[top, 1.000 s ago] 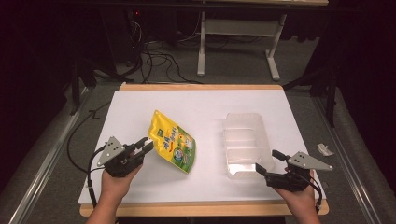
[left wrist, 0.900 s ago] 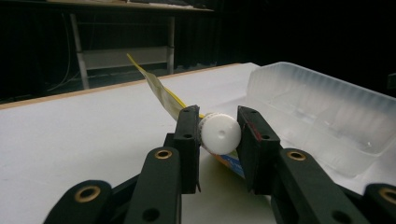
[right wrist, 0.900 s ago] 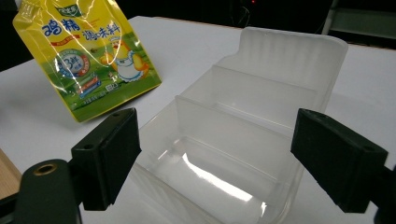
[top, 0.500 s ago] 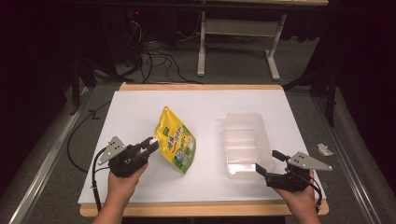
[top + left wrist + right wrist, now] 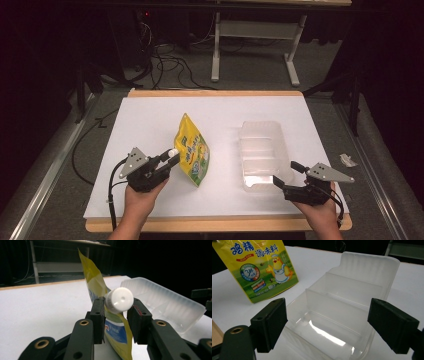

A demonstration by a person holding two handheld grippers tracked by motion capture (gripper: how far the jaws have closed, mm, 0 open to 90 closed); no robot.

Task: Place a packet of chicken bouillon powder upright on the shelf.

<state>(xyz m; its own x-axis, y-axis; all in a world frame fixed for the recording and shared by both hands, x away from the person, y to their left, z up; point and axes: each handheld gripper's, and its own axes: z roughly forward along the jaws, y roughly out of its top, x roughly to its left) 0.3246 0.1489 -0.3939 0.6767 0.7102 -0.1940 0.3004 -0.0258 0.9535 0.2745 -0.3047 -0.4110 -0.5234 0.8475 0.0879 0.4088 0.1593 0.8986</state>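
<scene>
Left of centre in the high view, the left claw [image 5: 170,156] clamps the white cap [image 5: 119,300] of the one yellow pouch [image 5: 192,150], jaws easing slightly apart just now; the pouch has tipped more upright and shifted right since a second ago. Right of it on the white table [image 5: 150,125] lies one clear tray [image 5: 262,150]. At lower right, the right claw [image 5: 286,172] gapes wide, empty, at the tray's near end.
</scene>
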